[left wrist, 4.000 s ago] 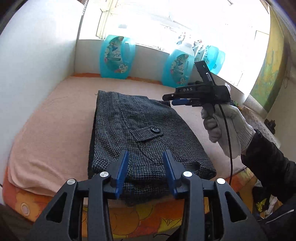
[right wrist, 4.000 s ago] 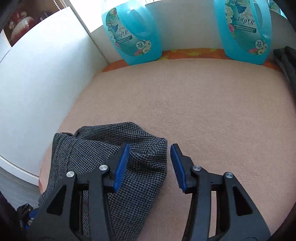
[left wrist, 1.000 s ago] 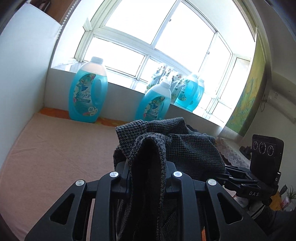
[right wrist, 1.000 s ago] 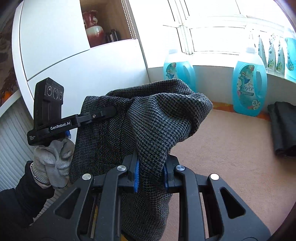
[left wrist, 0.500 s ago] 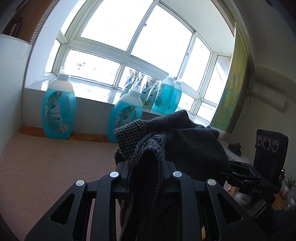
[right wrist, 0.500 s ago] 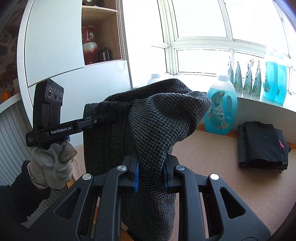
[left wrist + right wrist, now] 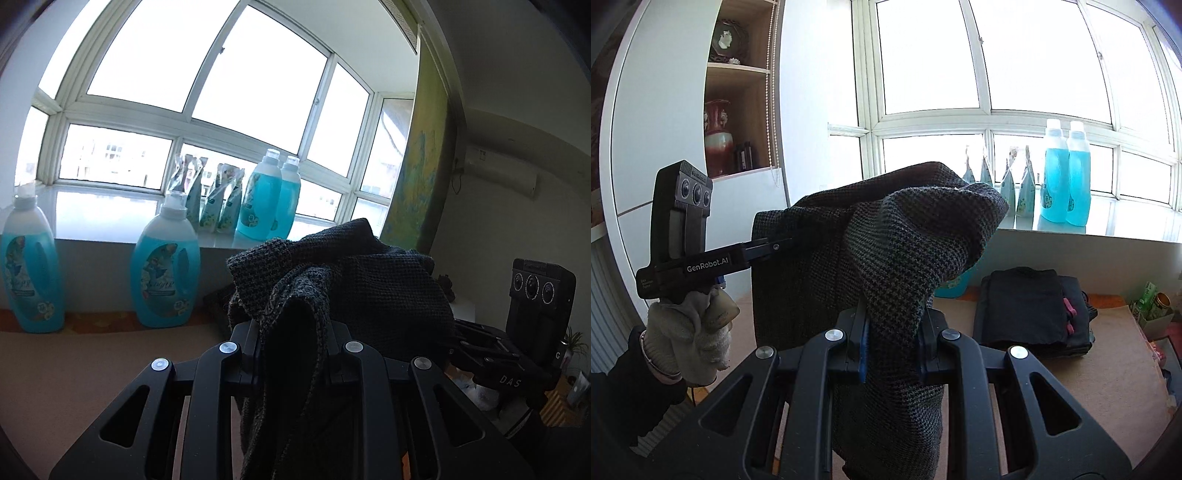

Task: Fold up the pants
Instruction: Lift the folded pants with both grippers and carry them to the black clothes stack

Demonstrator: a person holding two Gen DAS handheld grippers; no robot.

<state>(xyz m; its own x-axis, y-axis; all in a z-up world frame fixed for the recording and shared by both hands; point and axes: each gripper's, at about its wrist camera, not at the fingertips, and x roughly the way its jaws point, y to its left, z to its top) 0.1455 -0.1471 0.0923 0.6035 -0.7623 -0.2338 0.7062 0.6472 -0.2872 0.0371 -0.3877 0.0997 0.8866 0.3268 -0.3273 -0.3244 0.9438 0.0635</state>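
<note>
Pants [image 7: 897, 258] (grey houndstooth) hang clamped in left claw [image 7: 293, 347] and right claw [image 7: 892, 343].

A wide bay window [image 7: 207, 92] with white frames filled the far wall, overexposed by daylight, and blue detergent bottles [image 7: 166, 266] and refill pouches [image 7: 1015, 184] stood along and below its sill [image 7: 1108, 225]. A white cabinet [image 7: 657, 122] with open wooden shelves holding a red vase [image 7: 717, 138] stood at the left. The beige padded surface [image 7: 92, 354] carried a stack of dark folded clothes [image 7: 1030, 306]; an air conditioner [image 7: 498, 173] hung on the right wall.
</note>
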